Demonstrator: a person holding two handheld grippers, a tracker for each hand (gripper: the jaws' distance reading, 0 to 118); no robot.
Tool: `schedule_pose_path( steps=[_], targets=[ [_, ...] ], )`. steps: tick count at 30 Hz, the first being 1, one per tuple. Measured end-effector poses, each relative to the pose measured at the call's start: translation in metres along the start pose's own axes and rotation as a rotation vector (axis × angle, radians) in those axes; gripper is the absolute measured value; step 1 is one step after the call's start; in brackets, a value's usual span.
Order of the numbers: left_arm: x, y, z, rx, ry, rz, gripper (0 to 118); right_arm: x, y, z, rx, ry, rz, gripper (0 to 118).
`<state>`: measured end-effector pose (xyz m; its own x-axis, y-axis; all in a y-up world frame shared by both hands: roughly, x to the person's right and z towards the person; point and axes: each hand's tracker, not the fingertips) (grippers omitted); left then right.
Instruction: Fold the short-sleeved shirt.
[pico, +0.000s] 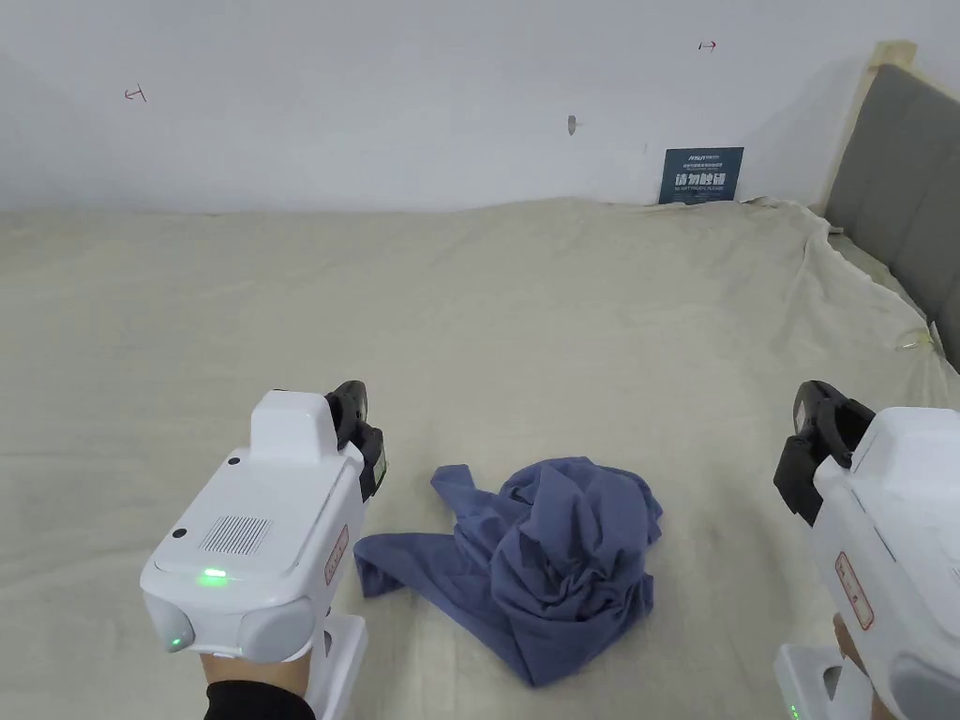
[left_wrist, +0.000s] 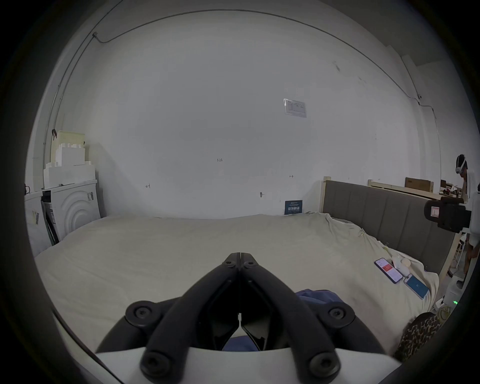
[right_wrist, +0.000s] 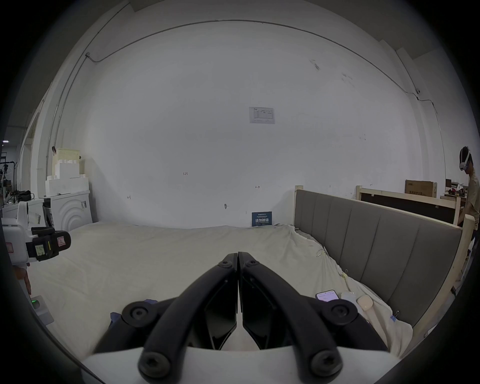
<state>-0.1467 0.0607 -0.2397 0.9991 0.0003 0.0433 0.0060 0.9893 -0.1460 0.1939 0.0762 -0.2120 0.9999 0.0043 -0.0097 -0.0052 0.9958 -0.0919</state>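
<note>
- Head view: a crumpled blue shirt (pico: 548, 562) lies bunched on the cream bed sheet (pico: 525, 309), between the left gripper (pico: 361, 441) and the right gripper (pico: 814, 441); neither touches it. The frame edge cuts off the right gripper's body, and its tips are hard to make out here.
- Left gripper view: the jaws meet, holding nothing; the linkage hides most of the shirt (left_wrist: 318, 296).
- Right gripper view: the jaws are pressed together, empty; a phone (right_wrist: 327, 295) peeks out behind the linkage.

Head view looks down on the bed (pico: 562, 309); both gripper views face low across it toward the wall (left_wrist: 207, 117).
</note>
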Motion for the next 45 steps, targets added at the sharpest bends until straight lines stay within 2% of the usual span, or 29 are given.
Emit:
schedule_pose_path(
  steps=[16,20,23,27,29,30,31,32,33,36,42,43,45],
  targets=[
    [-0.013,-0.005,-0.024,-0.066,0.045,0.035,0,-0.003,0.002,-0.003,-0.003,0.014,0.0,0],
    [-0.022,-0.016,-0.051,-0.246,0.04,0.059,0,-0.003,-0.002,-0.011,-0.013,0.017,-0.004,0],
    [-0.028,-0.034,-0.081,-0.446,0.037,0.093,0,-0.006,-0.004,-0.016,-0.023,0.02,-0.005,0],
    [-0.036,-0.067,-0.112,-0.595,0.044,0.155,0,-0.005,-0.01,-0.024,-0.043,0.023,-0.005,0],
    [-0.04,-0.084,-0.128,-0.689,0.042,0.168,17,-0.005,-0.014,-0.028,-0.054,0.022,-0.005,0],
    [-0.041,-0.091,-0.132,-0.703,0.059,0.187,34,-0.005,-0.015,-0.029,-0.06,0.022,-0.003,0],
    [-0.044,-0.1,-0.137,-0.735,0.063,0.194,65,-0.005,-0.017,-0.03,-0.067,0.021,-0.003,0],
    [-0.046,-0.108,-0.142,-0.765,0.076,0.199,80,-0.005,-0.019,-0.032,-0.073,0.02,-0.002,0],
    [-0.046,-0.114,-0.146,-0.802,0.09,0.191,86,-0.009,-0.018,-0.032,-0.079,0.02,-0.002,0],
    [-0.048,-0.127,-0.152,-0.818,0.102,0.201,91,-0.015,-0.02,-0.034,-0.099,0.019,-0.001,0],
    [-0.049,-0.149,-0.168,-0.913,0.128,0.238,90,-0.018,-0.027,-0.036,-0.13,0.02,-0.003,0],
    [-0.047,-0.152,-0.169,-0.918,0.132,0.236,88,-0.018,-0.027,-0.037,-0.133,0.02,-0.003,0],
    [-0.041,-0.156,-0.171,-0.939,0.122,0.204,76,-0.019,-0.028,-0.037,-0.141,0.021,0.0,0]
  ],
)
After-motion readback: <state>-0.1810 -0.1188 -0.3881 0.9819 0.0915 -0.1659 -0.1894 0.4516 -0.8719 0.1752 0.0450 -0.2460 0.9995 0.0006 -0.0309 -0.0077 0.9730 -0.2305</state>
